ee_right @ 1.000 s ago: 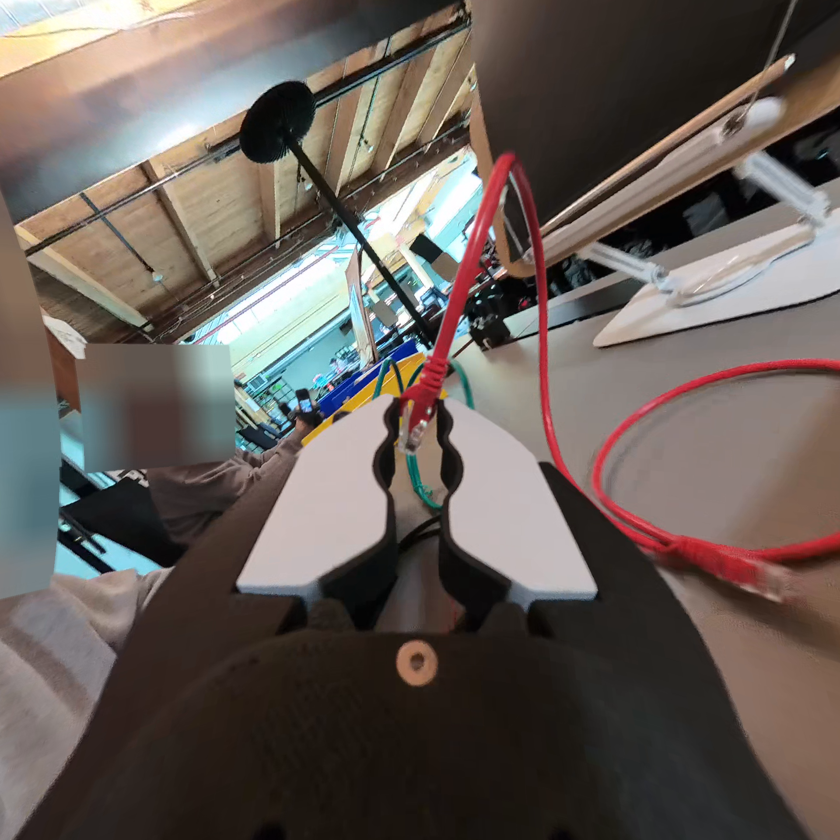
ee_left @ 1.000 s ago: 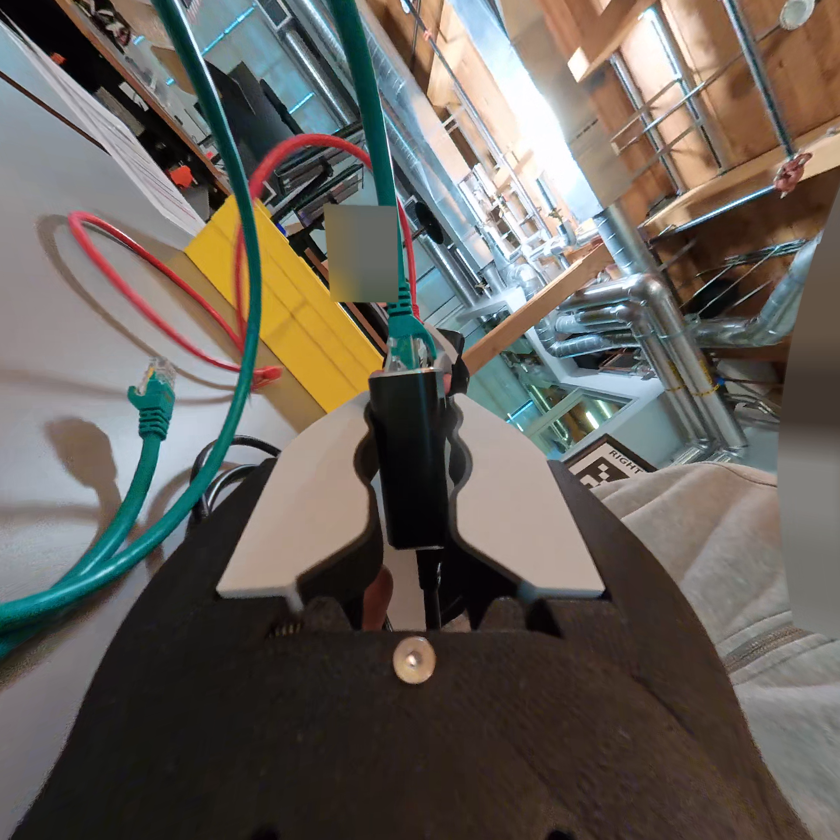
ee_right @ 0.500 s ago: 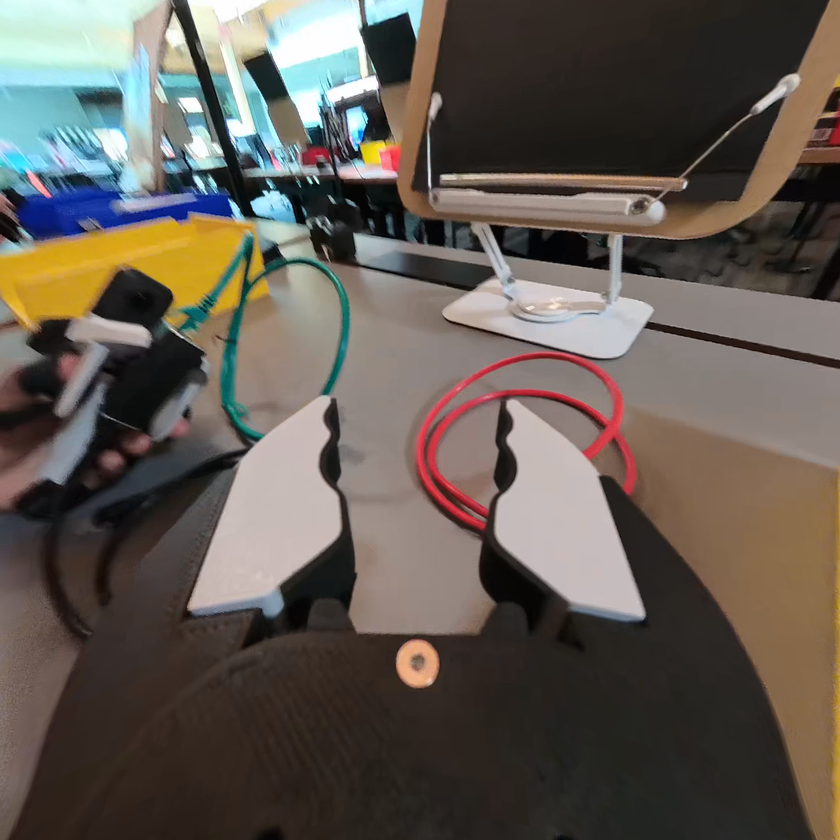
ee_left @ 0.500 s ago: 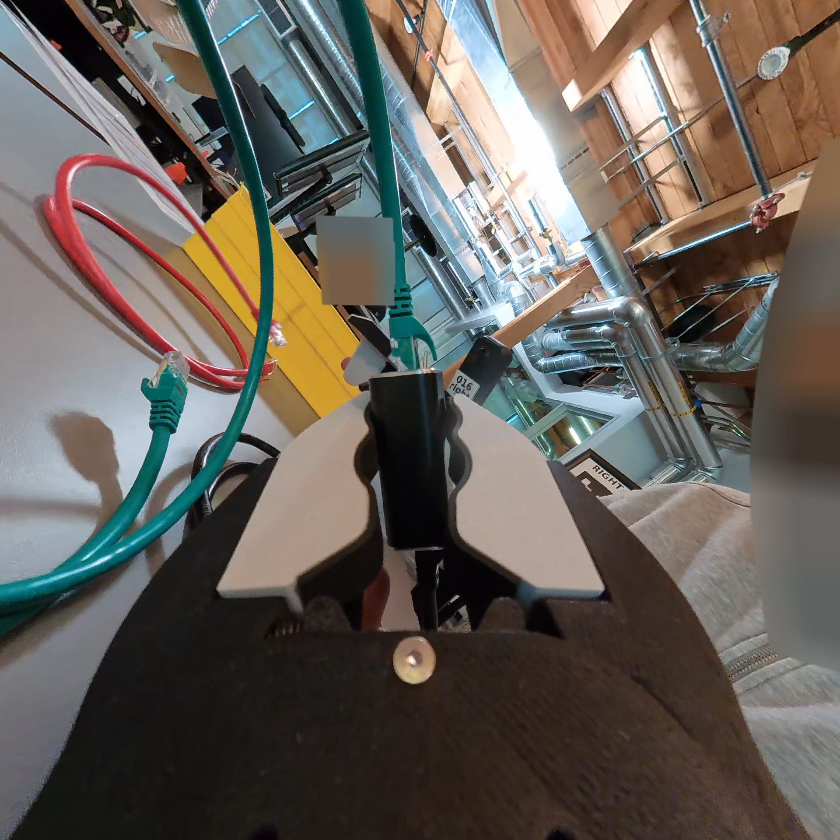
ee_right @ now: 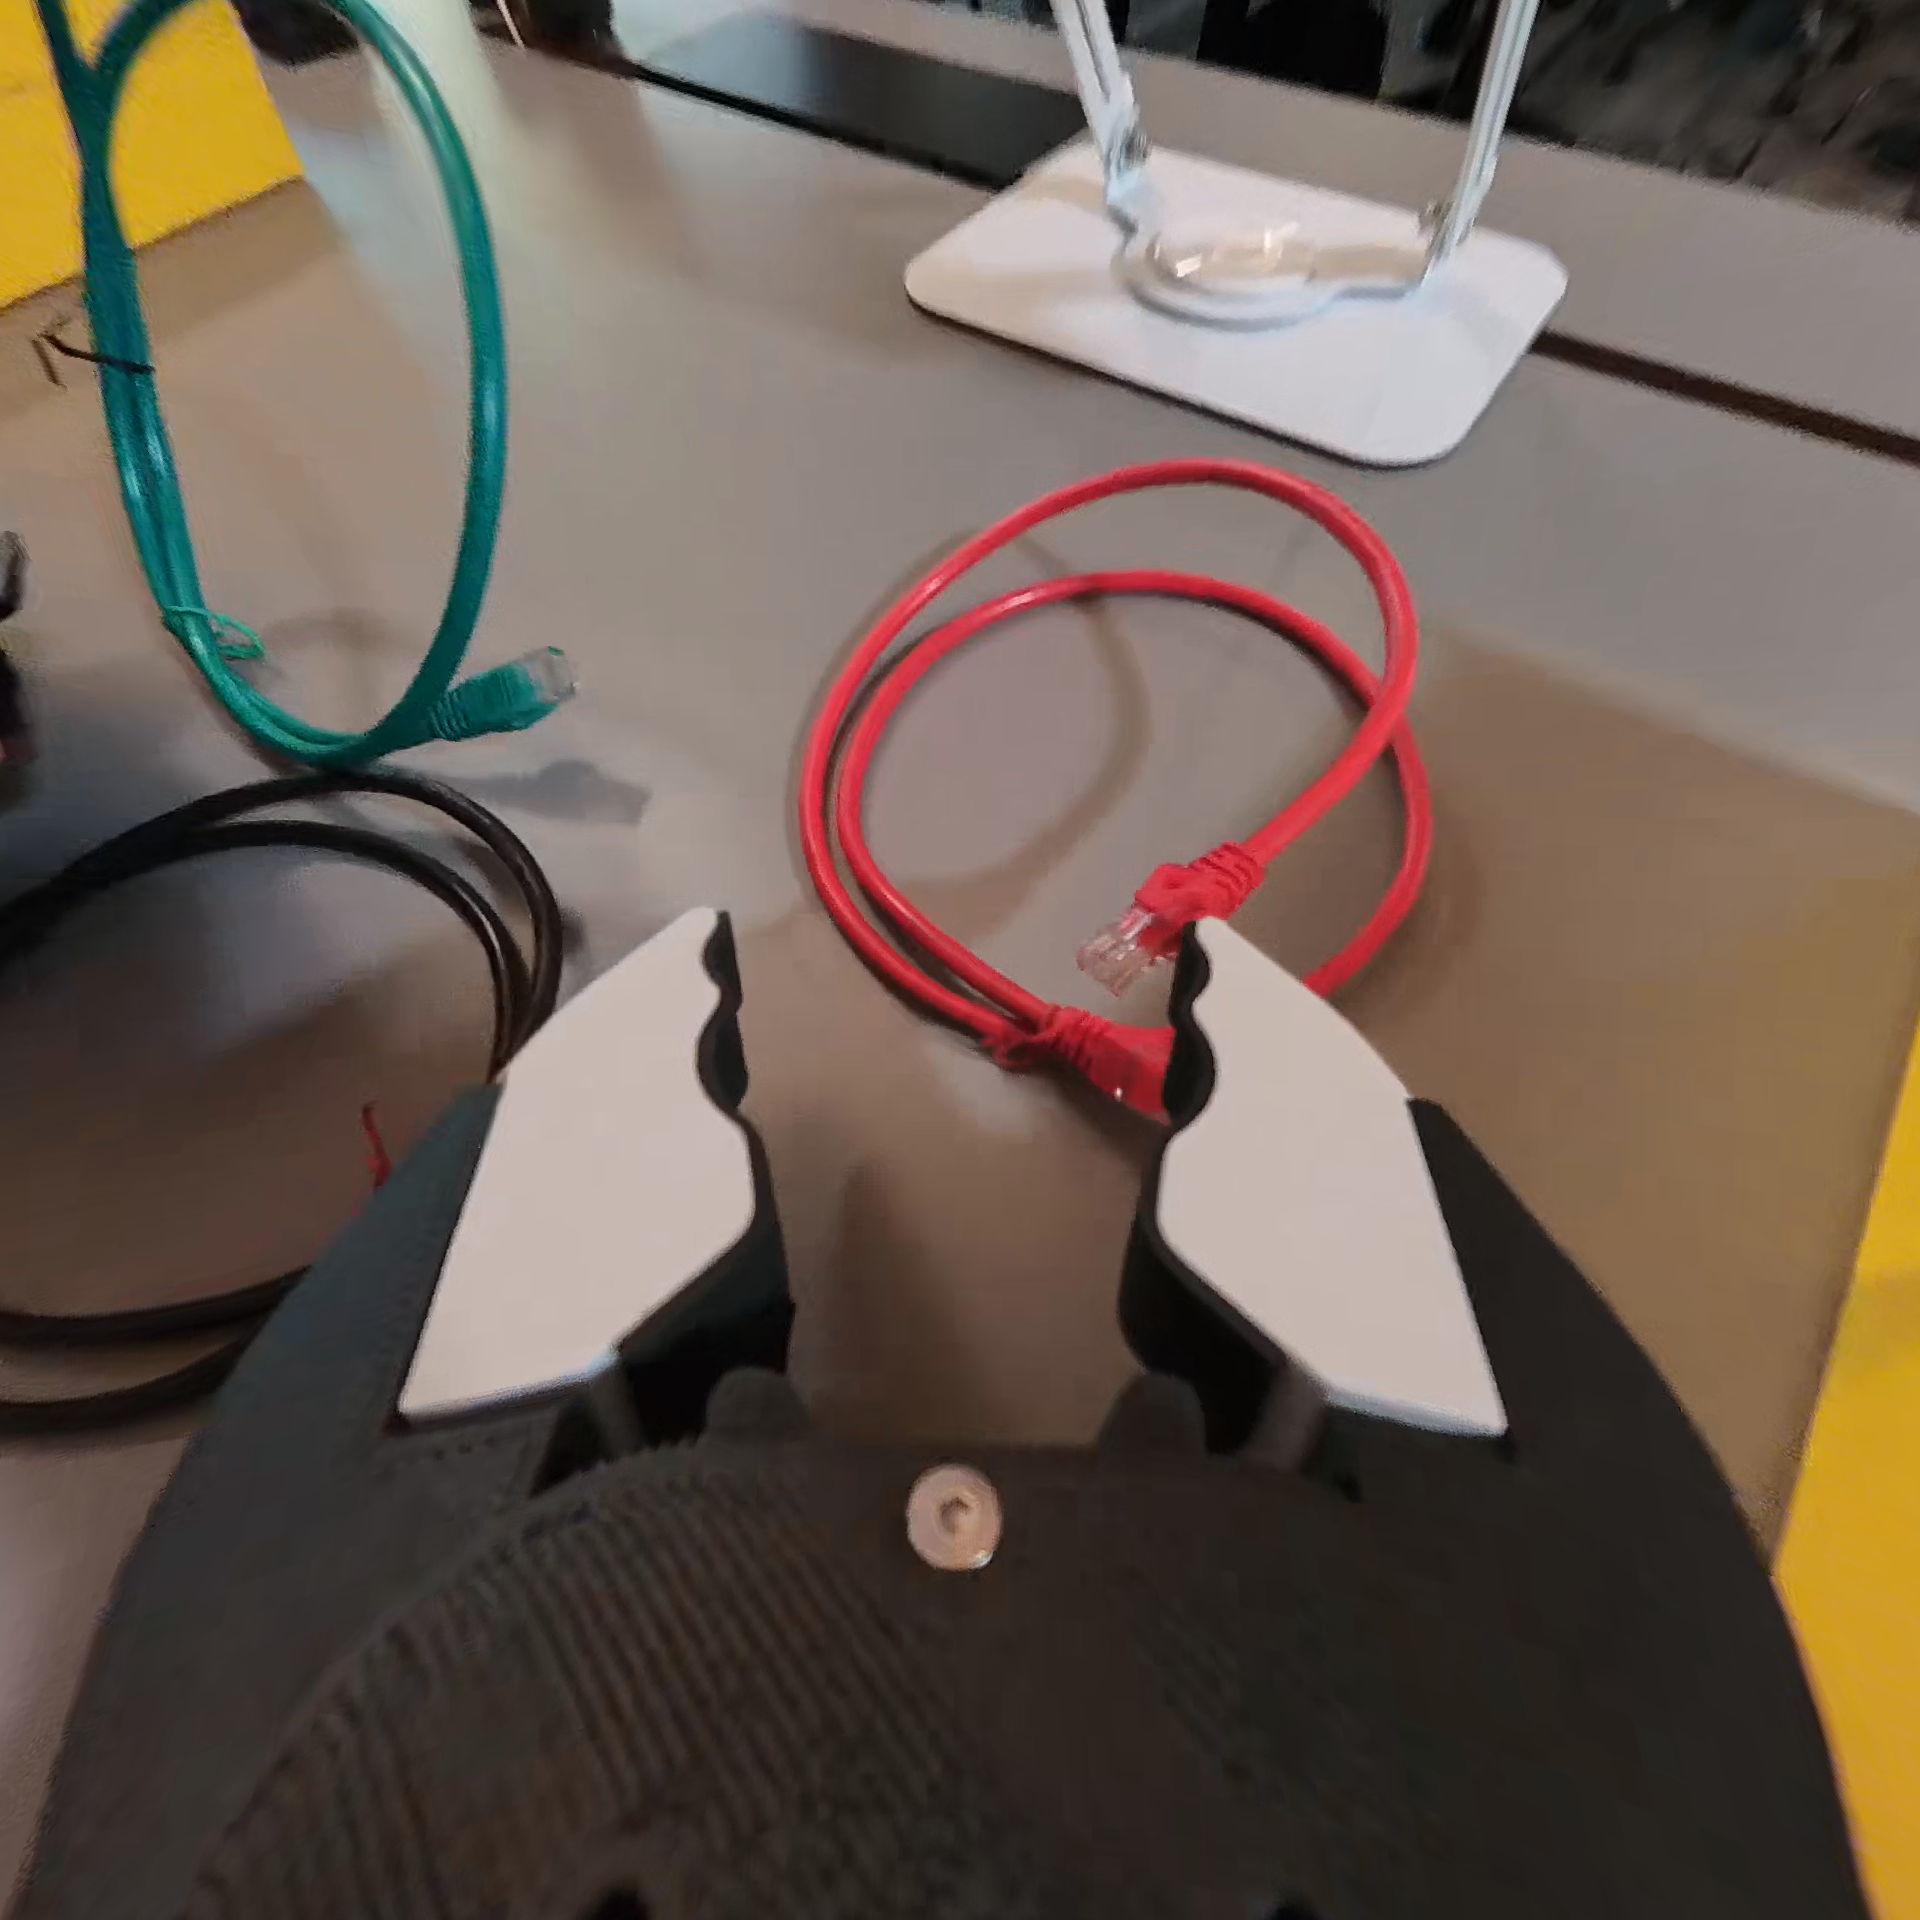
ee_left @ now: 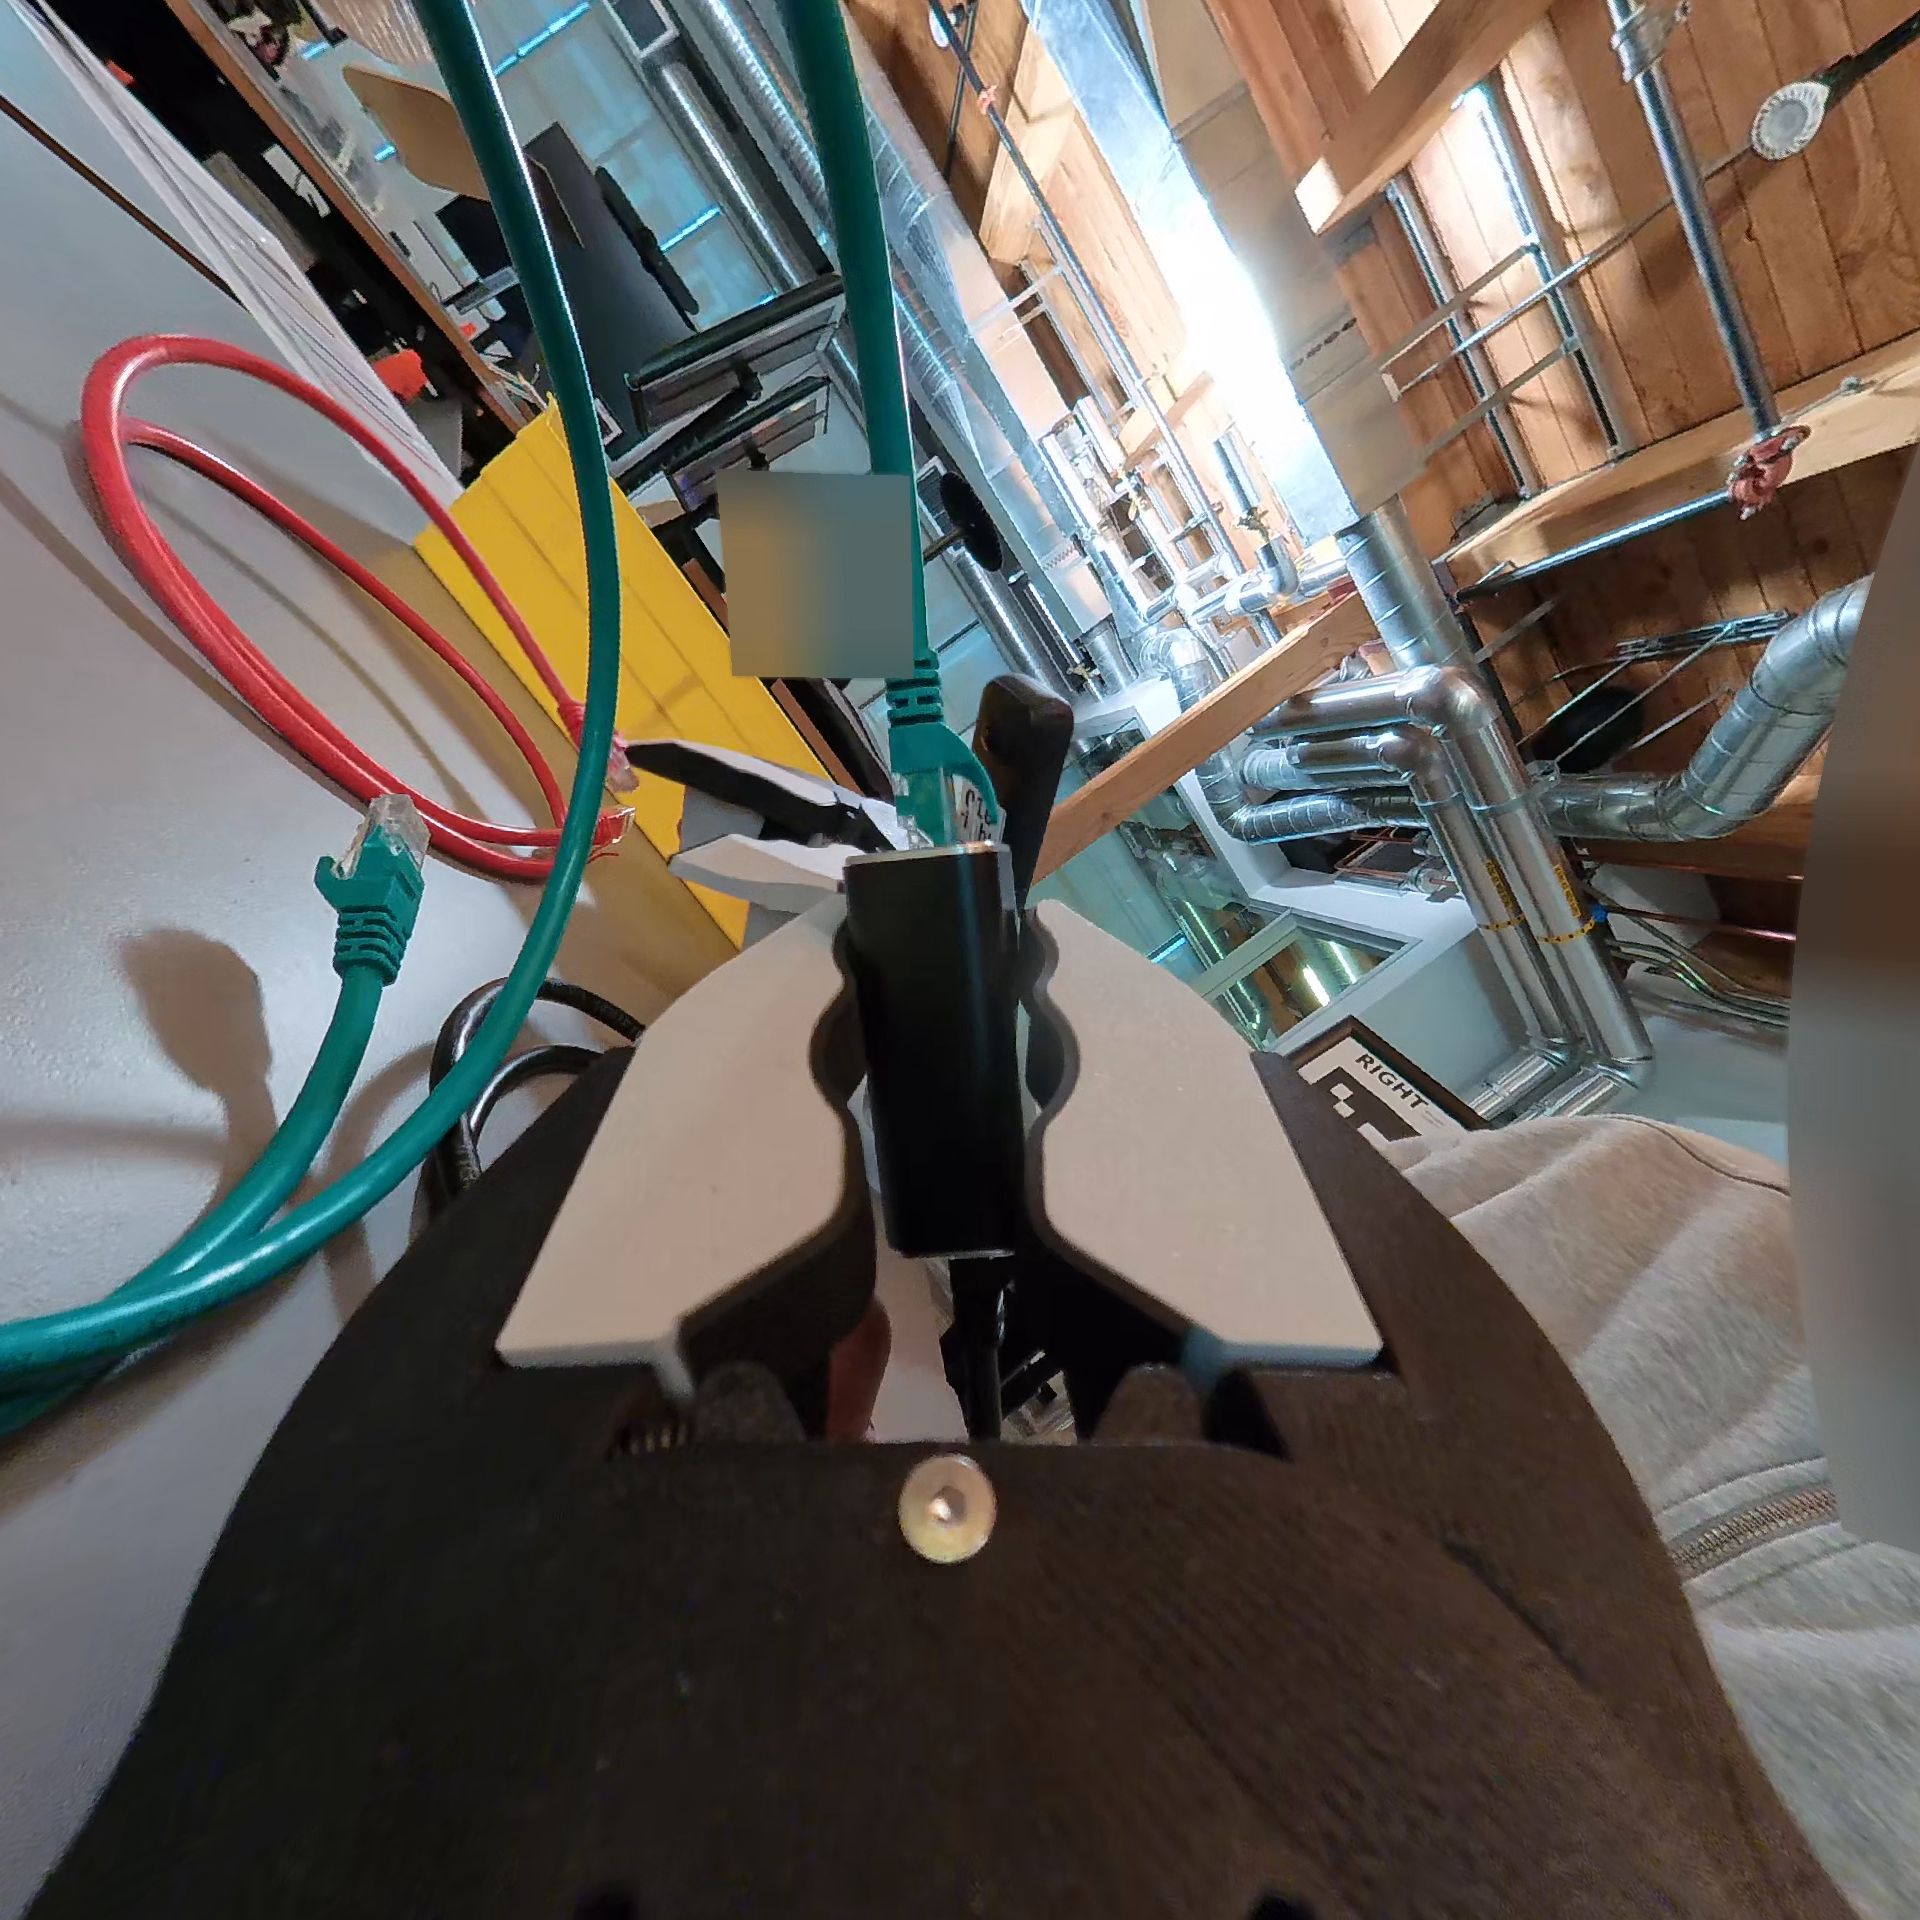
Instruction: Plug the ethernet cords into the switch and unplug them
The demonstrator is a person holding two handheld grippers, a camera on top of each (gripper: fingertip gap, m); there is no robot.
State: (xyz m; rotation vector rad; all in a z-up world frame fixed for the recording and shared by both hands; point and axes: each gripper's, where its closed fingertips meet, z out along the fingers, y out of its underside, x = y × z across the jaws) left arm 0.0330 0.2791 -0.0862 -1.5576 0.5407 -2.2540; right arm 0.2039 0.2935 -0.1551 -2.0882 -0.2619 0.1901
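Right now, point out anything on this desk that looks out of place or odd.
Nothing looks damaged or spilled. The red cord lies coiled on the table with both plugs loose. The green cord has one end in the switch, clamped in the left gripper, and its other plug lies free.

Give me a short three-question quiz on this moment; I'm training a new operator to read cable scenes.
1. True or false: the right gripper is shut on the red cord.
2. What does the left gripper hold? A) the black switch B) a yellow bin C) a loose plug
3. Which colour of cord is plugged into the switch's top?

Key:
1. False; its jaws stand open and empty above the table, where the red cord lies coiled.
2. A
3. Green: the green cord.
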